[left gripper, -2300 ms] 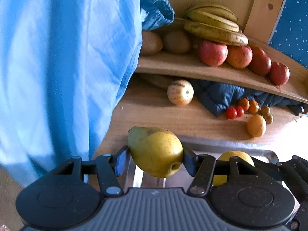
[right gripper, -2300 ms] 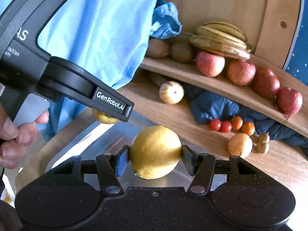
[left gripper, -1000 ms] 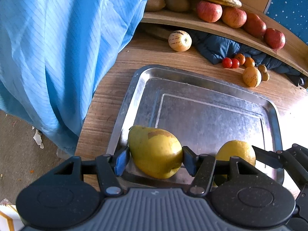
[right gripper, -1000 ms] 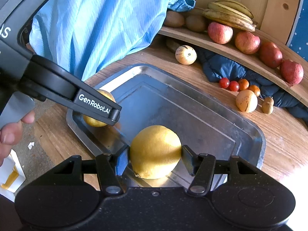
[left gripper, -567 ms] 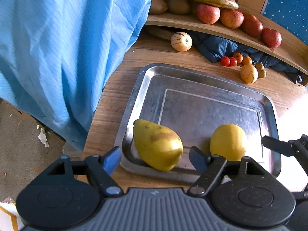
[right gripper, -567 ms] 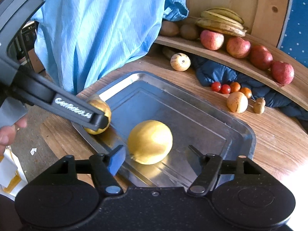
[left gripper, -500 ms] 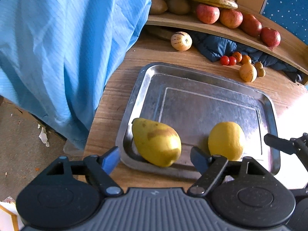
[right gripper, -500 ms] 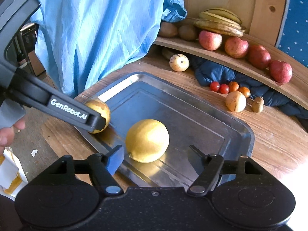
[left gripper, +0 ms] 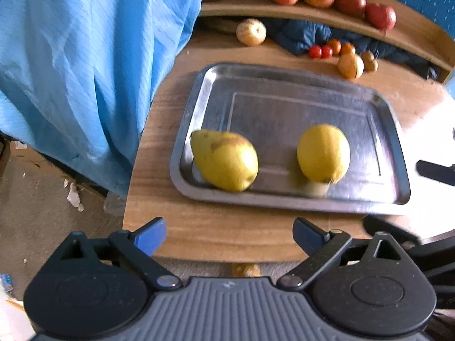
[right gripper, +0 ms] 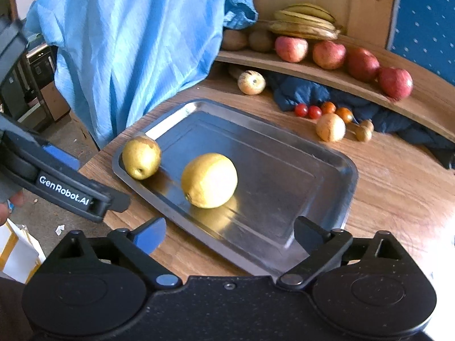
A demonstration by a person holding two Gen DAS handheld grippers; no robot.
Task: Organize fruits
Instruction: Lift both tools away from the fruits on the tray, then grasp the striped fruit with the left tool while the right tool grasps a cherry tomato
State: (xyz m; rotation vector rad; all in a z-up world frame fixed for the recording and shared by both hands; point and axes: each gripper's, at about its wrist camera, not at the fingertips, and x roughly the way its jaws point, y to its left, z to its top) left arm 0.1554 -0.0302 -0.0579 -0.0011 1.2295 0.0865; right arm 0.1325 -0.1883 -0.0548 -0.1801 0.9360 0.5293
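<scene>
Two fruits are down. The pear [left gripper: 224, 160] lies in the metal tray [left gripper: 284, 199] at about 8 o'clock, close against the near left rim. The lemon [left gripper: 323, 153] sits at about 5 o'clock in the tray, apart from the pear, with bare steel between them. Neither is touched by anything.

Your left gripper [left gripper: 229, 234] is spread wide and holds nothing; it hangs over the near edge of the table [left gripper: 227, 233], short of the tray. Your right gripper [right gripper: 229, 234] is likewise spread and empty, with the tray's near corner between its fingers in its own view. The left view is blurred, so fine detail is uncertain.

Left to do, by my reading: most of the tray is bare and plenty of loose fruit lies beyond it.
- A pale striped round fruit [right gripper: 251, 82] at 12 o'clock from the tray, near the blue cloth [right gripper: 312, 93].
- Small red and orange tomatoes [right gripper: 320, 110] at about 1 o'clock, with a tan round fruit [right gripper: 330, 127] and two small brown ones just beside them.
- On the curved wooden shelf [right gripper: 369, 91]: bananas [right gripper: 305, 21], red apples [right gripper: 330, 54], brown kiwi-like fruit at the left end.

Whether the shelf fruit counts as already sorted, I cannot tell. Judgement: early in the task, two pieces placed, the table's loose fruit next.
</scene>
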